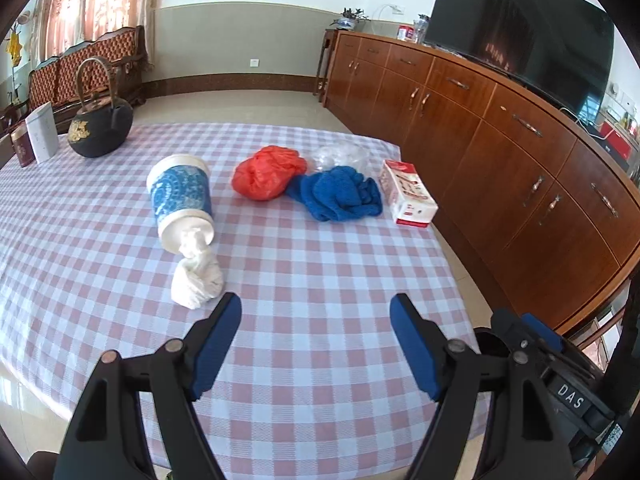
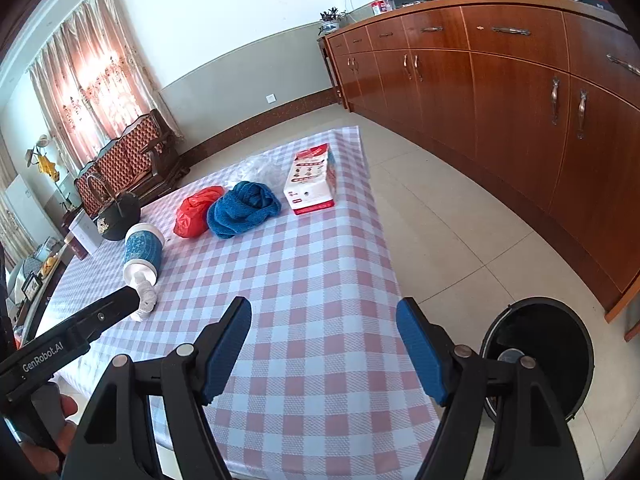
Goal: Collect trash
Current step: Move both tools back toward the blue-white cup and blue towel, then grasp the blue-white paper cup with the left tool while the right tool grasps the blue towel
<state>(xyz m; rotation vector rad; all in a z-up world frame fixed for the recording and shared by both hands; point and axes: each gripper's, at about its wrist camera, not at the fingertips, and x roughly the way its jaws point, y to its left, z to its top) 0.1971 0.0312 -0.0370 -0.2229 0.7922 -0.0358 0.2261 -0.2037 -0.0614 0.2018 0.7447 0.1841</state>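
We were approaching the crumpled tissue [image 1: 197,280] beside the paper cup [image 1: 181,200] (both grippers spread, empty); next we needed a centred pinch.

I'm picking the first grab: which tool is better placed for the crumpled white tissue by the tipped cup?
Left. The left tool is open and empty, with the crumpled white tissue just beyond its left fingertip. The right tool, also open, faces bare tablecloth nearer the trash bin.

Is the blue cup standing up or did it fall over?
Fallen over. The blue cup lies on its side on the checked tablecloth, white tissue spilling from its mouth.
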